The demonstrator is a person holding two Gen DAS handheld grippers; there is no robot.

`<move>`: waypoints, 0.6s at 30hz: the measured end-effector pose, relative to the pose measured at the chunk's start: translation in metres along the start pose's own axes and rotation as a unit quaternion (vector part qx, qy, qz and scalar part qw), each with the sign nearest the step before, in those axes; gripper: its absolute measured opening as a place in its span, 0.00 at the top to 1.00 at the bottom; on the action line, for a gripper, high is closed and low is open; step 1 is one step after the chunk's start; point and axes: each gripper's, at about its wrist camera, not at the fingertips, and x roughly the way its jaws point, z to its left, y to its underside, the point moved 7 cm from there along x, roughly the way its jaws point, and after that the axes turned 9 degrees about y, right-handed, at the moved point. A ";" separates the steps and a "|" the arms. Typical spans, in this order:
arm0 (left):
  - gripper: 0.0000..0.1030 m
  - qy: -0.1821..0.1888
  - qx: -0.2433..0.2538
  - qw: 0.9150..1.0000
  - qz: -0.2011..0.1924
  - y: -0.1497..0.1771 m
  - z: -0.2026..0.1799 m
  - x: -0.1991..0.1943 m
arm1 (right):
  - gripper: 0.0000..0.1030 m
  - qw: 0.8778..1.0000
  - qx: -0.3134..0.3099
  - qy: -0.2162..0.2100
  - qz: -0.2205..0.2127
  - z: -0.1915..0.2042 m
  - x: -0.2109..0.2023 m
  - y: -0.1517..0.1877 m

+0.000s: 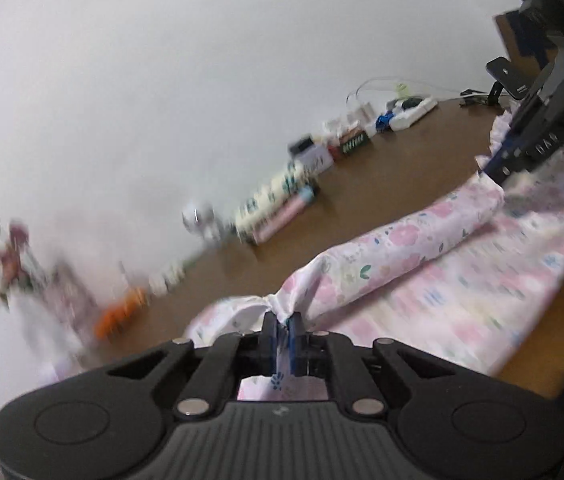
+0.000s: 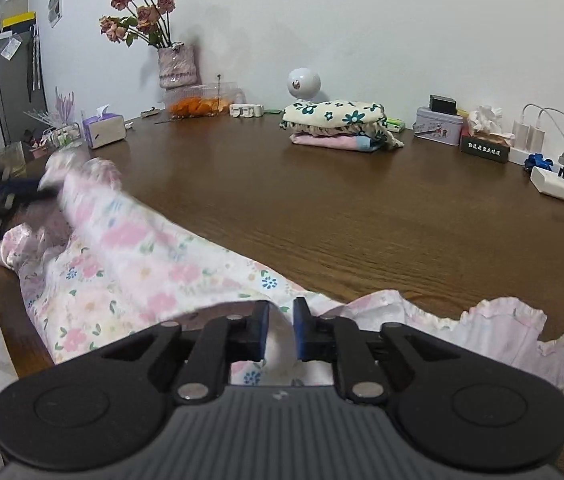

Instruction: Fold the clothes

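Observation:
A pink floral garment (image 2: 130, 264) lies stretched along the near edge of the brown wooden table (image 2: 362, 208). My left gripper (image 1: 282, 320) is shut on a bunched corner of the garment (image 1: 402, 264), with cloth pinched between its blue pads. The same gripper (image 2: 42, 192) shows as a dark blur at the garment's far left end in the right wrist view. My right gripper (image 2: 282, 308) has a white fold of the garment filling the narrow gap between its jaws. In the left wrist view the right gripper (image 1: 490, 174) grips the garment's other end, lifting a rolled edge.
A stack of folded clothes (image 2: 338, 126) sits at the back of the table. Along the wall stand a vase of flowers (image 2: 176, 66), a tissue box (image 2: 104, 130), a tin (image 2: 438, 125), a round white device (image 2: 303, 82) and a power strip (image 2: 562, 188).

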 end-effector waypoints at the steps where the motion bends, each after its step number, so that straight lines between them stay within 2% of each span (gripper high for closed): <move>1: 0.95 0.001 -0.017 1.000 0.007 0.007 -0.003 0.000 | 0.68 1.000 -0.002 0.002 0.002 0.000 0.000 0.001; 3: 0.93 0.004 -0.048 0.999 0.014 0.013 -0.004 -0.001 | 0.50 1.000 0.001 0.009 0.003 -0.003 -0.007 0.002; 4: 0.92 0.007 -0.064 0.998 0.014 0.013 -0.003 0.000 | 0.49 1.000 0.004 0.011 0.002 -0.005 -0.013 0.003; 8: 0.89 0.023 -0.100 0.995 0.021 0.011 -0.002 0.011 | 0.49 0.998 0.059 -0.007 -0.012 -0.025 -0.046 -0.002; 11: 0.89 0.043 -0.112 0.992 0.039 0.016 -0.005 0.018 | 0.49 0.995 0.058 -0.072 -0.023 0.004 -0.051 -0.010; 13: 0.85 0.054 -0.120 0.990 0.047 0.018 -0.008 0.018 | 0.49 0.991 0.057 -0.115 -0.030 0.023 -0.055 -0.015; 14: 0.85 0.058 -0.124 0.989 0.050 0.018 -0.009 0.017 | 0.50 0.992 0.043 -0.116 -0.024 0.038 -0.044 -0.014; 16: 0.82 0.065 -0.138 0.987 0.054 0.017 -0.008 0.013 | 0.52 0.995 0.032 -0.090 -0.002 0.052 -0.019 -0.010; 18: 0.78 0.075 -0.165 0.982 0.055 0.016 -0.005 0.004 | 0.55 0.995 0.060 -0.072 0.040 0.047 0.006 -0.002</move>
